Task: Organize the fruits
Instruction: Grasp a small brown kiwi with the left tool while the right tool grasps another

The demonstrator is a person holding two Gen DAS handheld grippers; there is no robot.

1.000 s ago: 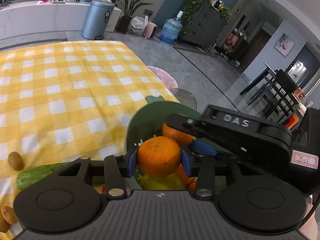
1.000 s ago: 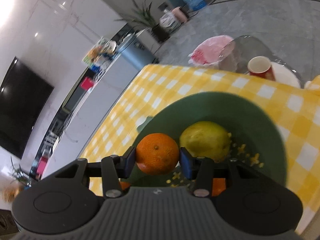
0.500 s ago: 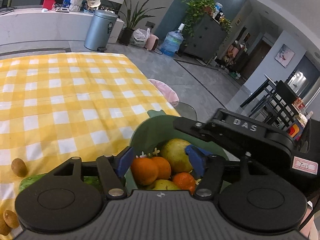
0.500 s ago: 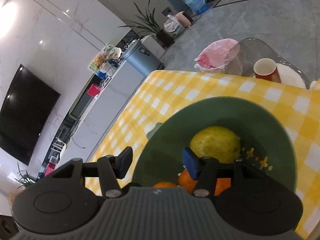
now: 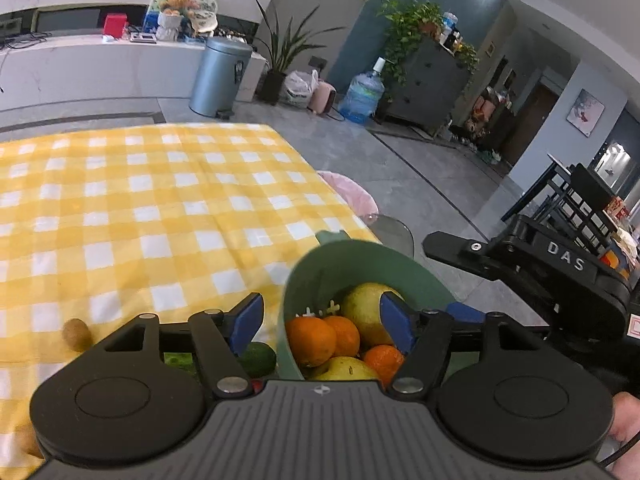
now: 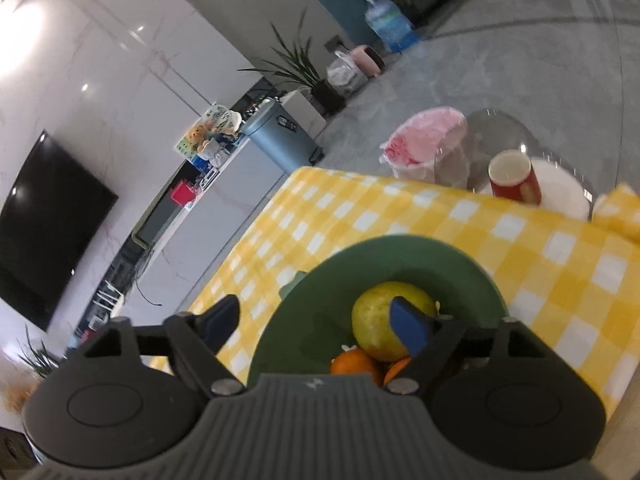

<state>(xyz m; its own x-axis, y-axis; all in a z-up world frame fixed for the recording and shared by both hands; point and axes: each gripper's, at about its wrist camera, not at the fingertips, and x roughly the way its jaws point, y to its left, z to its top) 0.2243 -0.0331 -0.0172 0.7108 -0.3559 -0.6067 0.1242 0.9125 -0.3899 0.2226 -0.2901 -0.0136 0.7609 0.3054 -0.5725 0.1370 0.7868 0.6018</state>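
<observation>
A green bowl stands near the right edge of the yellow checked tablecloth. It holds several oranges and two yellow-green fruits. My left gripper hovers over the bowl's near rim, its jaws opening, with nothing between the blue pads. The right gripper is also above the bowl, jaws opening and empty, over a yellow-green fruit and oranges. Its black body shows at the right of the left wrist view.
A kiwi and a cucumber lie on the cloth left of the bowl. Beyond the table edge are a pink-lined bin, a glass side table with a red cup, and a grey pedal bin.
Each gripper held an orange a second ago. Both have opened, the oranges now lie in the bowl, and both grippers have drawn up and back.
</observation>
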